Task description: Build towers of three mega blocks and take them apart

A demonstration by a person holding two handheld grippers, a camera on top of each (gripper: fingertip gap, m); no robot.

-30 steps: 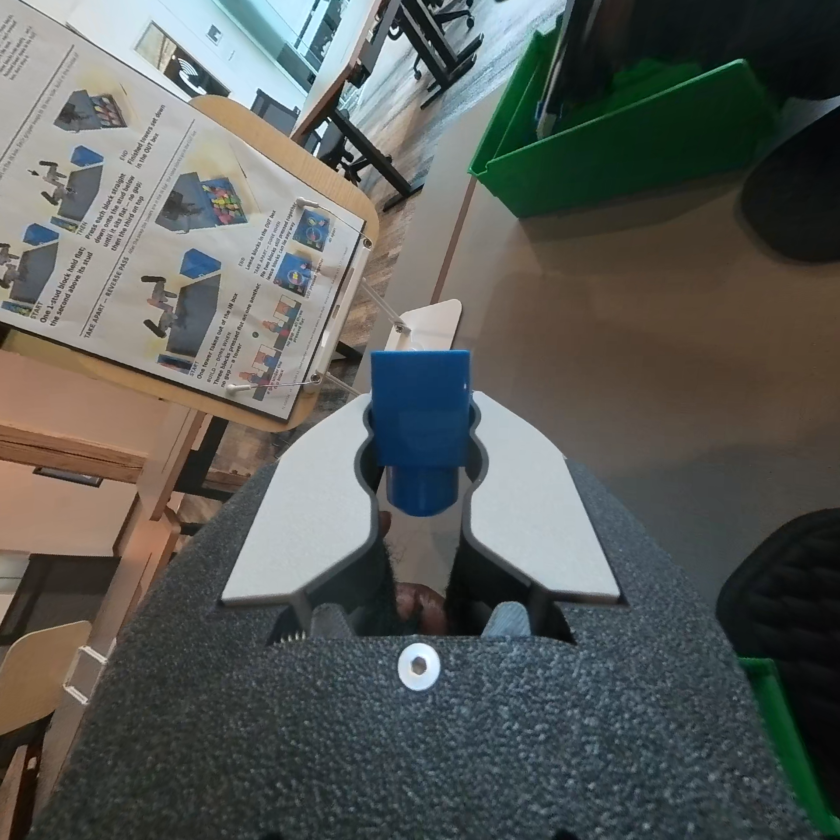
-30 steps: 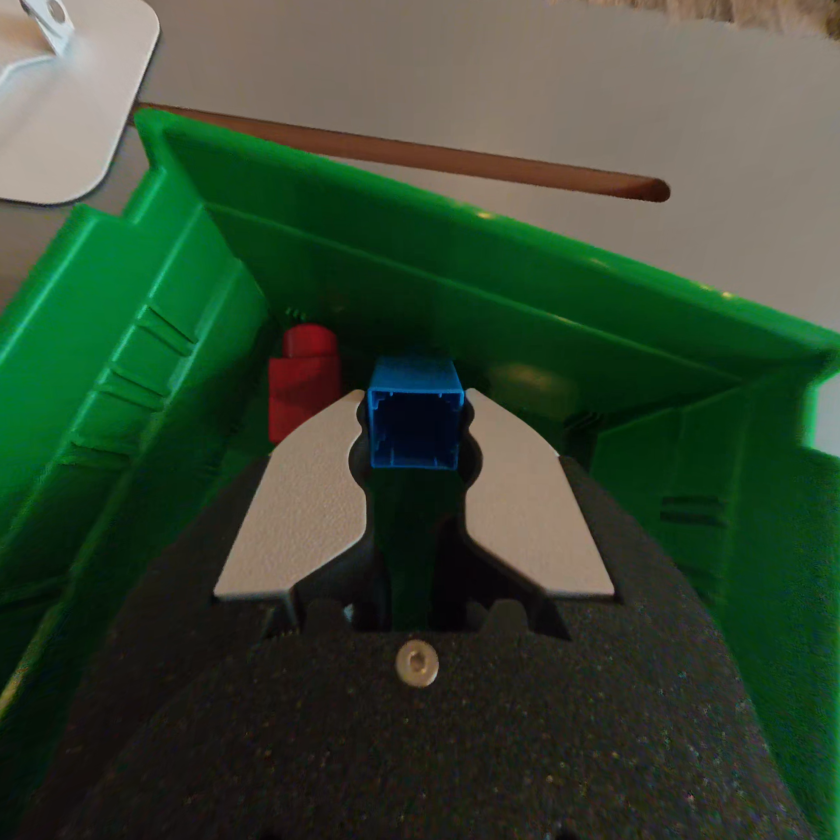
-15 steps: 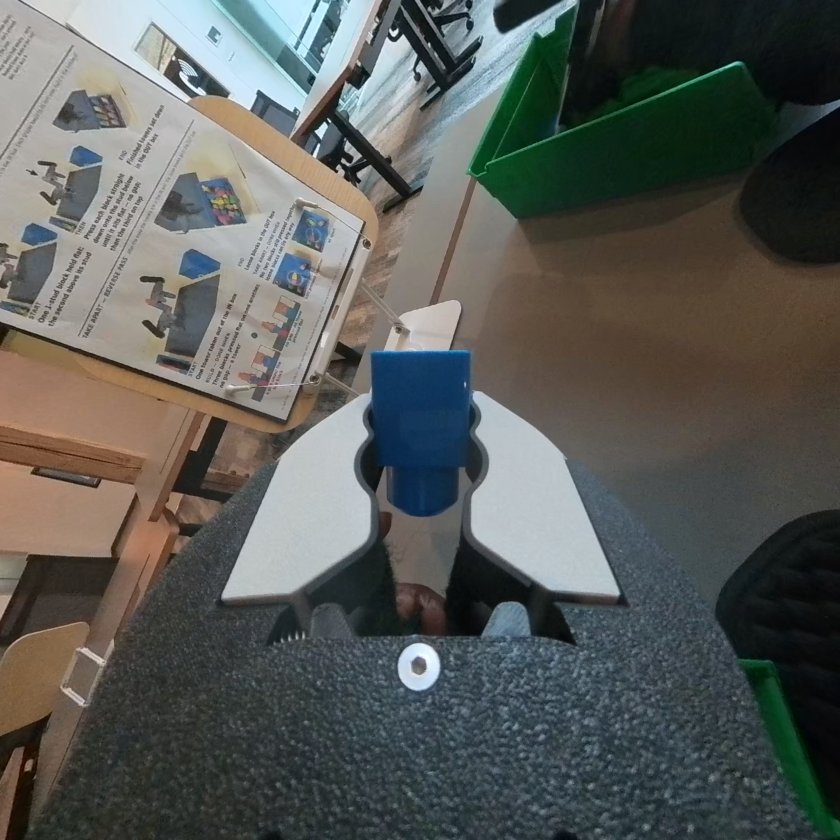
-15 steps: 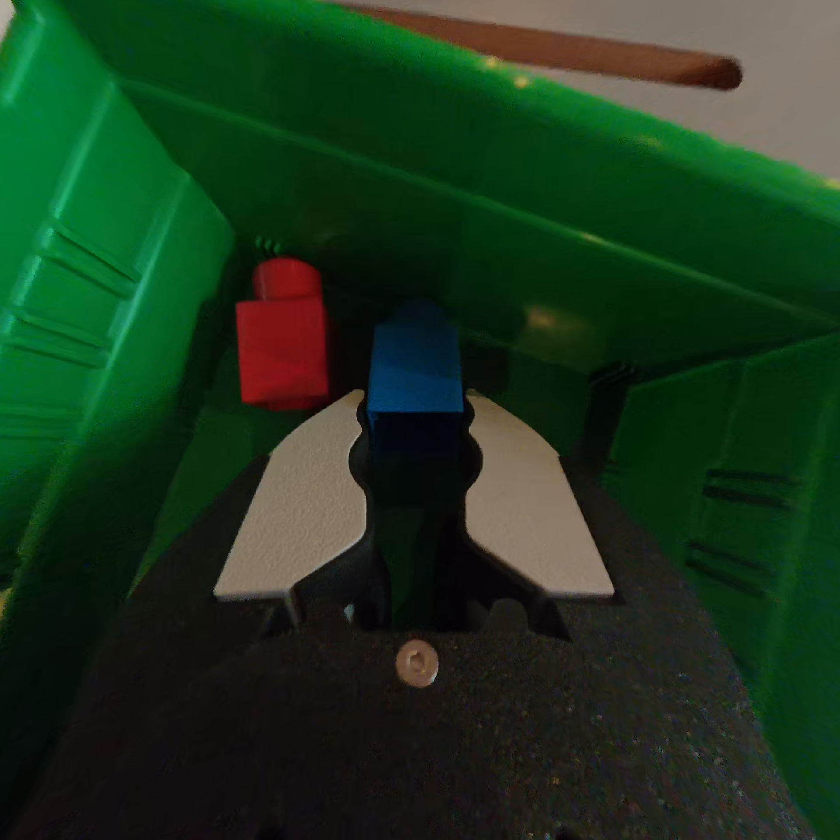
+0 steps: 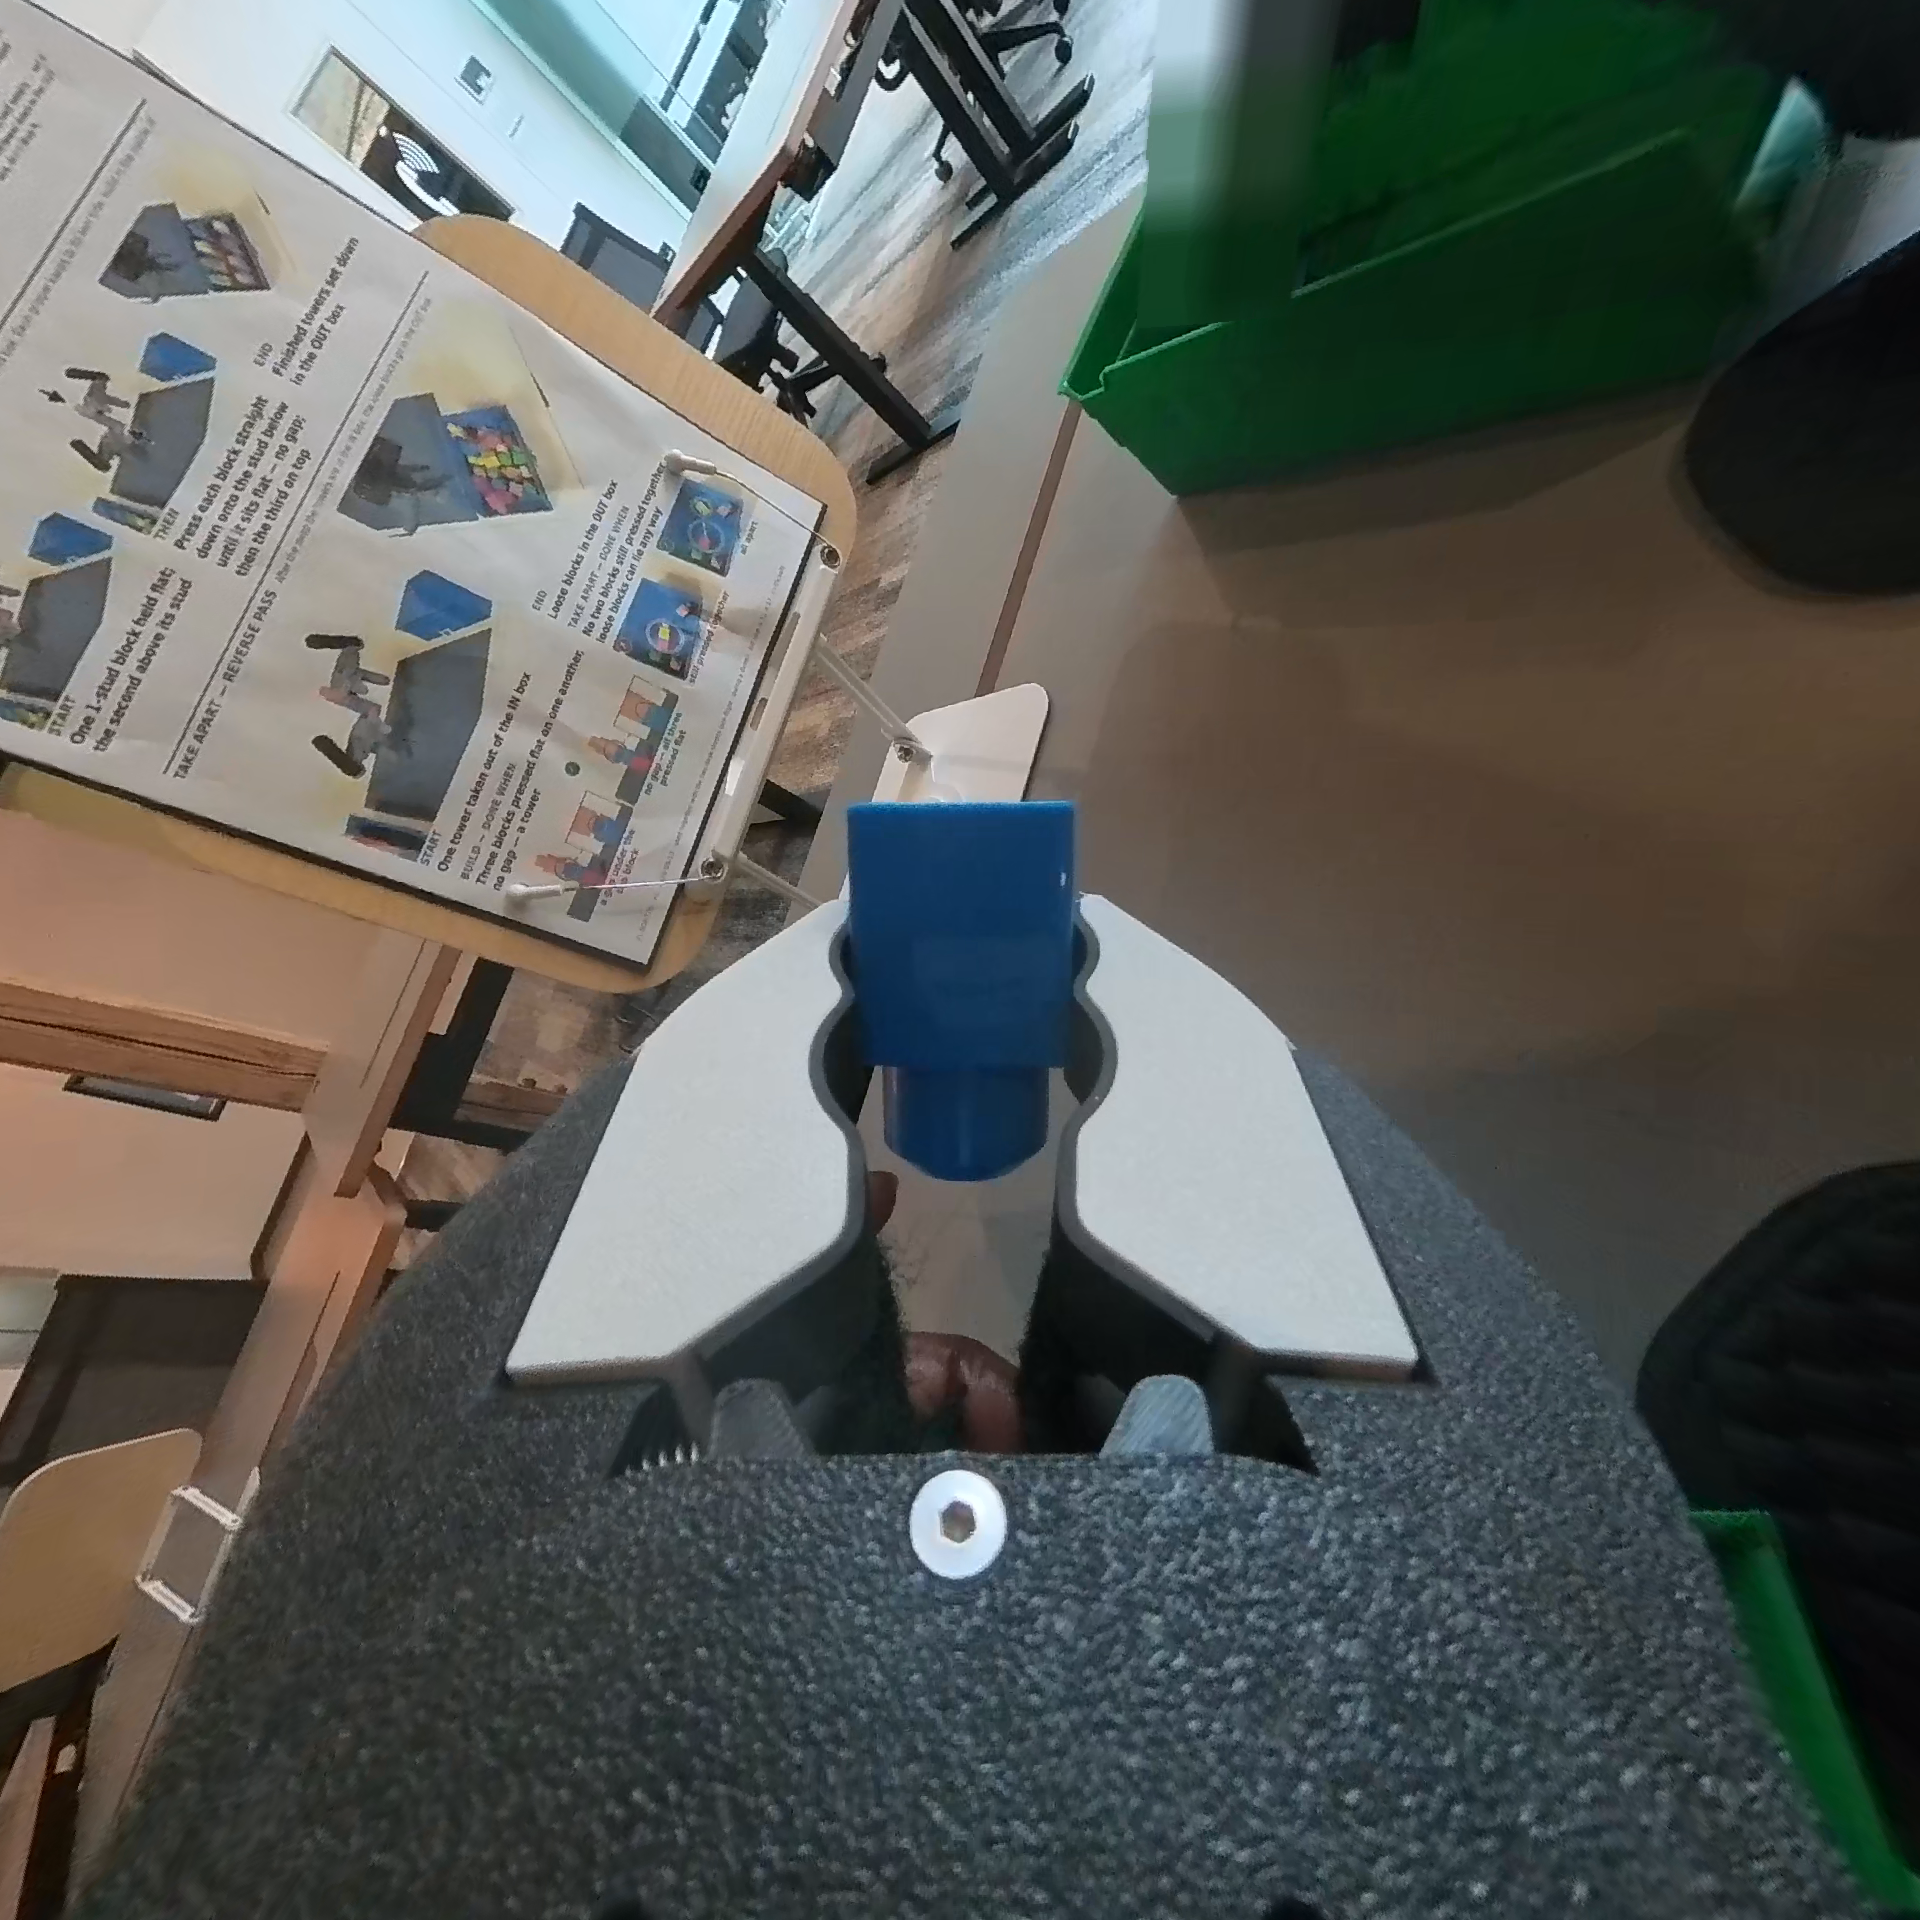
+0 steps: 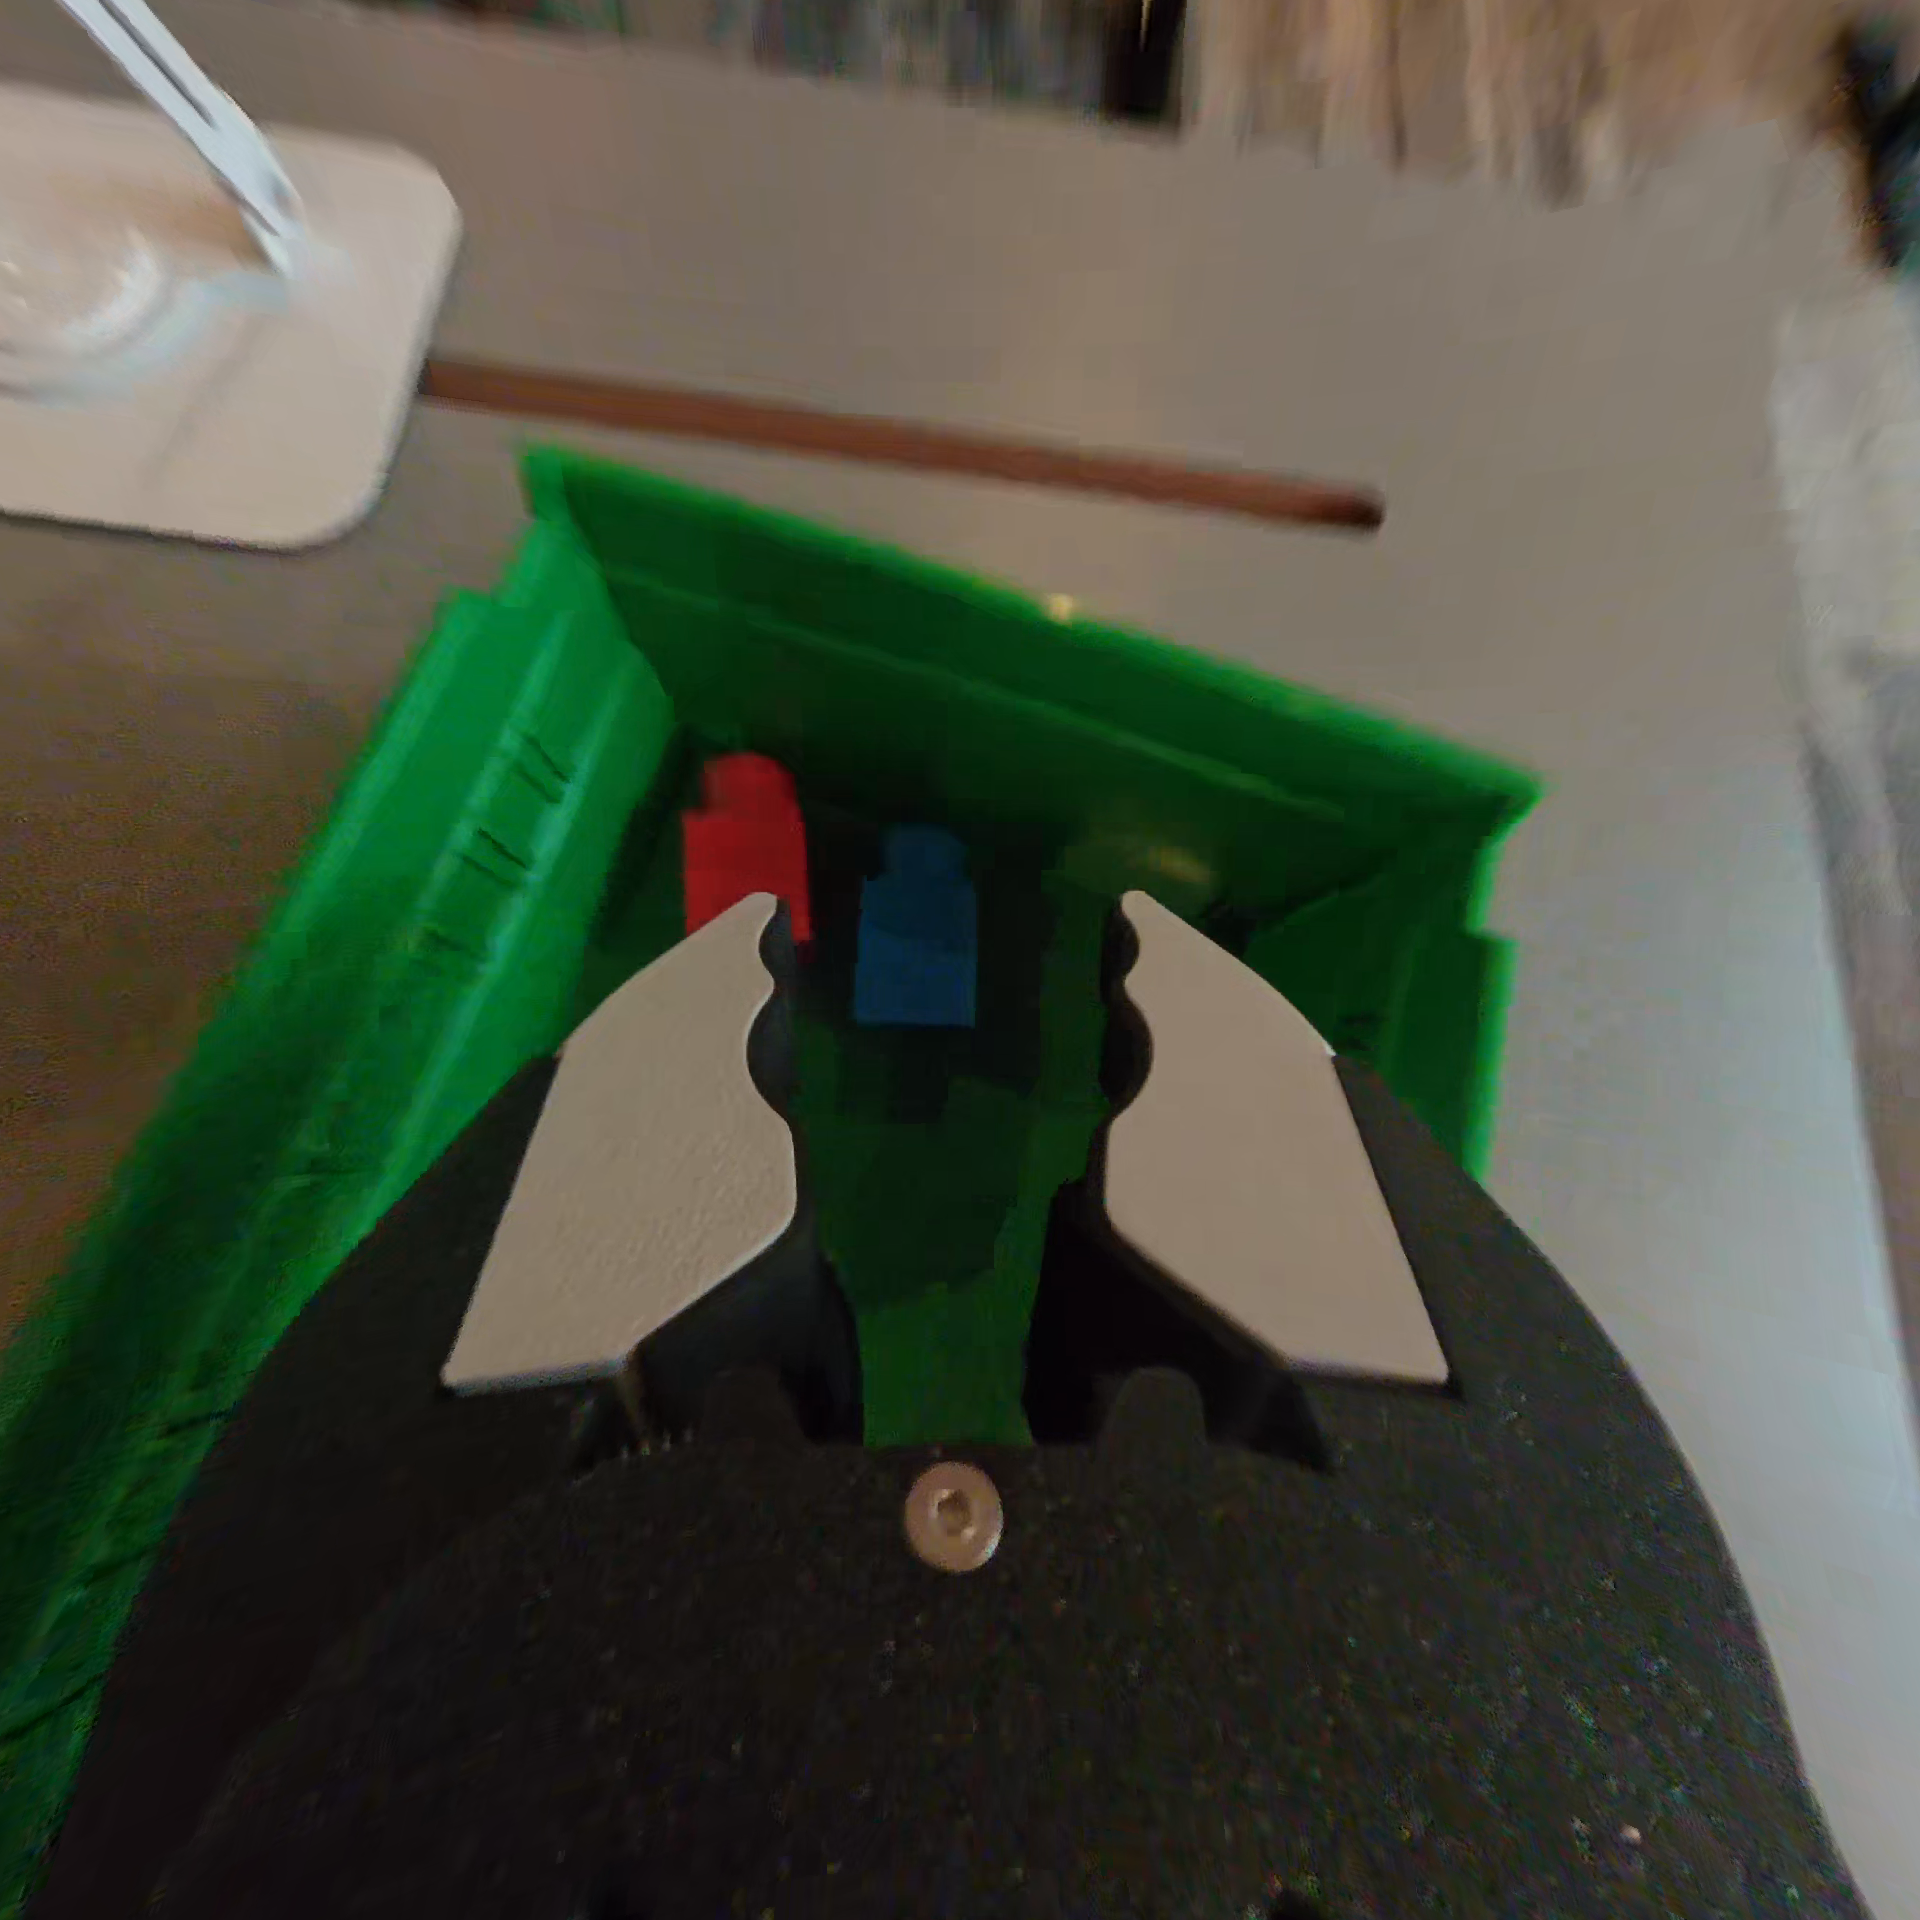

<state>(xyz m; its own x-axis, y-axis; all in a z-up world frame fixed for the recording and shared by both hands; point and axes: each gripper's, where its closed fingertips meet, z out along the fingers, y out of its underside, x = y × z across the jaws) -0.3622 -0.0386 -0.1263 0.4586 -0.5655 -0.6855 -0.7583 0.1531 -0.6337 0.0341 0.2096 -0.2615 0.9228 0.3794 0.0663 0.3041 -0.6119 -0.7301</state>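
Observation:
My left gripper (image 5: 961, 935) is shut on a blue one-stud block (image 5: 961, 940), held above the grey table with its stud pointing back toward me. My right gripper (image 6: 948, 914) is open and empty, raised above a green bin (image 6: 499, 862). A second blue block (image 6: 916, 940) stands on the bin floor just beyond the open fingertips. A red block (image 6: 743, 842) stands to its left, near the bin's far left corner. The right wrist view is blurred by motion.
A green bin (image 5: 1382, 343) sits at the table's far right in the left wrist view, with a dark round shape (image 5: 1829, 457) beside it. An instruction sheet on a wooden stand (image 5: 343, 540) stands left, on a white base (image 6: 208, 343). A black padded object (image 5: 1808, 1361) lies near right. The grippers' ends are close to 50 cm from one another.
My right gripper opened and let go of its blue block, which now stands in the bin beside the red one, then pulled up and back. The left gripper and its block stayed still.

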